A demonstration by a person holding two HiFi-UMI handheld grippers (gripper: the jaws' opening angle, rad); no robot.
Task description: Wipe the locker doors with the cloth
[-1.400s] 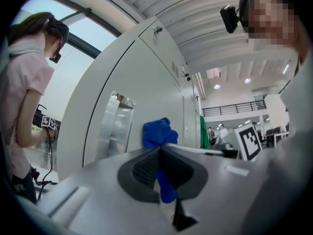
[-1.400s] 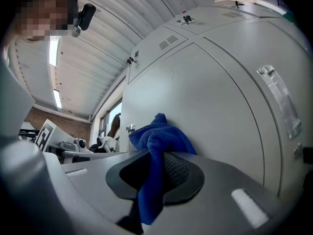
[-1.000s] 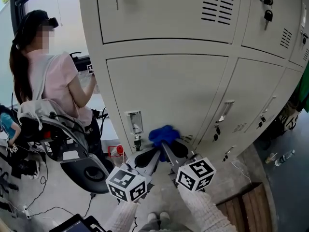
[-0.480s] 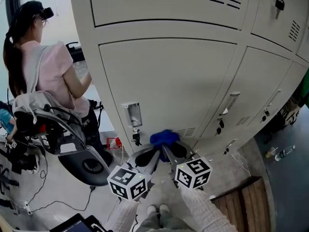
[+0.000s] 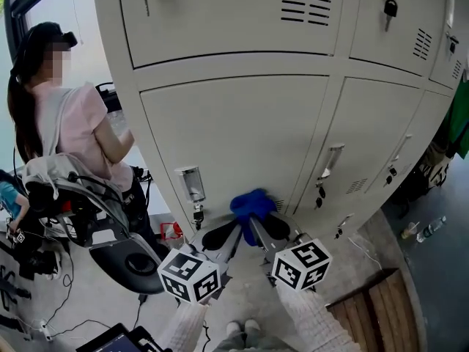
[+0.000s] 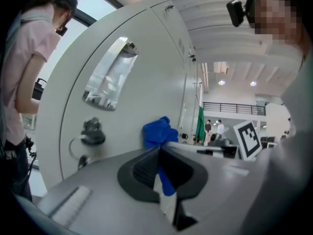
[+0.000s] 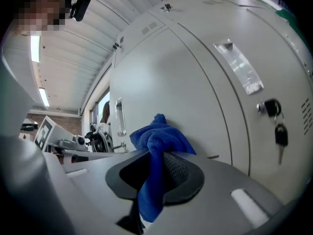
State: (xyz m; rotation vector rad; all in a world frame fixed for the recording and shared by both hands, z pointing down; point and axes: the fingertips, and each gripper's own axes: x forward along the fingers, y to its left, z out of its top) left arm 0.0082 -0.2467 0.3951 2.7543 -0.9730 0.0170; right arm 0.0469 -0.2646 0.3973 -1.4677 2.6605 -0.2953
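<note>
A blue cloth (image 5: 251, 204) is pressed against the low right part of a beige locker door (image 5: 242, 130), beside its vent slots. My right gripper (image 5: 254, 222) is shut on the cloth (image 7: 159, 138), which bulges past the jaw tips and hangs down between them. My left gripper (image 5: 236, 230) lies close beside it. Its jaws are closed with a blue strip of cloth (image 6: 157, 130) in the seam. The door's latch plate (image 5: 189, 183) and hanging key (image 5: 196, 215) are left of the cloth.
A person in a pink shirt (image 5: 69, 123) stands at the left by a chair (image 5: 121, 251) and floor cables. More locker doors (image 5: 366, 138) run to the right. A wooden pallet (image 5: 374, 306) and a bottle (image 5: 429, 229) lie on the floor at the right.
The cloth and both grippers have slid a little to the right along the bottom of the door, away from the latch. The head view has shifted slightly.
</note>
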